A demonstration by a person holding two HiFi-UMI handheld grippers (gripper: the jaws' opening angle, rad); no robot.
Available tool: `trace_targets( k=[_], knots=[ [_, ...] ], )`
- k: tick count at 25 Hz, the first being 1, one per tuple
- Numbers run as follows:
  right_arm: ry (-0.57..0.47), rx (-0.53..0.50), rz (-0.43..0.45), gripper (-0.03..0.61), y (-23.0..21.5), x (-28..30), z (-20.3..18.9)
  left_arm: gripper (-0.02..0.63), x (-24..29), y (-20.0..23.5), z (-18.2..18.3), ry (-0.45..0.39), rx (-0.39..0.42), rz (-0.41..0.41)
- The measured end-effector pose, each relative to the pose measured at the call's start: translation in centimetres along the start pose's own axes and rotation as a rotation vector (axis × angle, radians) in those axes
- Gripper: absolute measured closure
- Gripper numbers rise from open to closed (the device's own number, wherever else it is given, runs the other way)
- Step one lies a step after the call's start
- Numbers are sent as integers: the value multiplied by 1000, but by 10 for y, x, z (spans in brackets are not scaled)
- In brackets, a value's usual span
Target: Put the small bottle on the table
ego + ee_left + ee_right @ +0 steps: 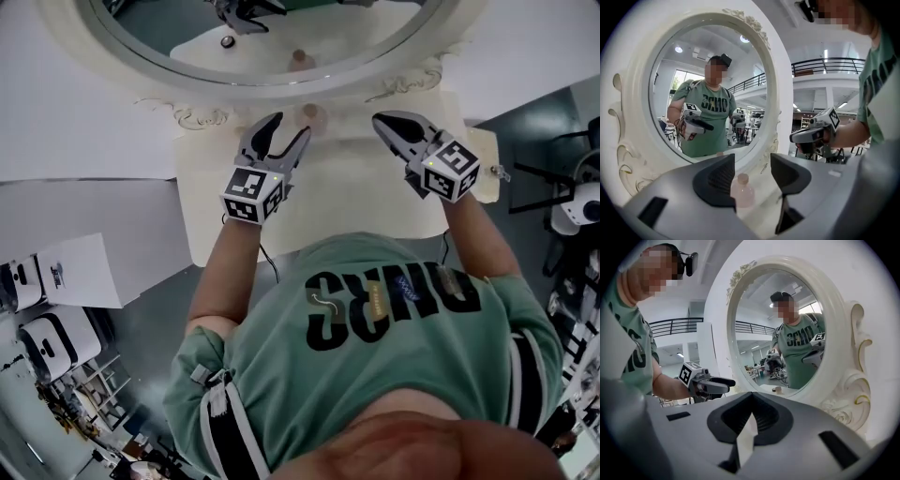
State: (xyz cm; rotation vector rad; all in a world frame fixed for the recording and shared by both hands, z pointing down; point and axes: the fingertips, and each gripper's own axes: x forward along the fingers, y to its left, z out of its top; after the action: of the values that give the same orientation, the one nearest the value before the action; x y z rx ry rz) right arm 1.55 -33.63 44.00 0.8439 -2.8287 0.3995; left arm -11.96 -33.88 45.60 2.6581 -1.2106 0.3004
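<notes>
Table [375, 216] by mirror [708, 93] bears bottle [742, 191] upright and free; left gripper [289, 131] jaws wide, right gripper [384, 122] pinched together, empty; judged best: back left straight off, clear of bottle.

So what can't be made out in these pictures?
Bottle: left side, left gripper view, behind the left gripper's jaw.
Bottle's contents: head view, too small.
Mirror: top, head view, cut by the upper edge.
Table: near edge, head view, behind the person's chest.
</notes>
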Motion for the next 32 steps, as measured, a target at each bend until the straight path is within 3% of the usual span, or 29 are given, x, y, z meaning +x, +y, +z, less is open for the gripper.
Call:
trace_targets(
  k=[4, 15, 19, 32],
  knots=[
    [-5, -23, 13, 584, 12, -8, 17, 401, -24, -13, 23, -34, 6, -11],
    [-42, -77, 42, 584, 24, -20, 64, 599, -72, -25, 72, -161, 4, -11],
    [-50, -82, 39, 584, 28, -28, 72, 604, -85, -37, 79, -169, 12, -53],
    [-46, -56, 30, 584, 20, -22, 66, 604, -83, -34, 71, -150, -5, -25]
  ],
)
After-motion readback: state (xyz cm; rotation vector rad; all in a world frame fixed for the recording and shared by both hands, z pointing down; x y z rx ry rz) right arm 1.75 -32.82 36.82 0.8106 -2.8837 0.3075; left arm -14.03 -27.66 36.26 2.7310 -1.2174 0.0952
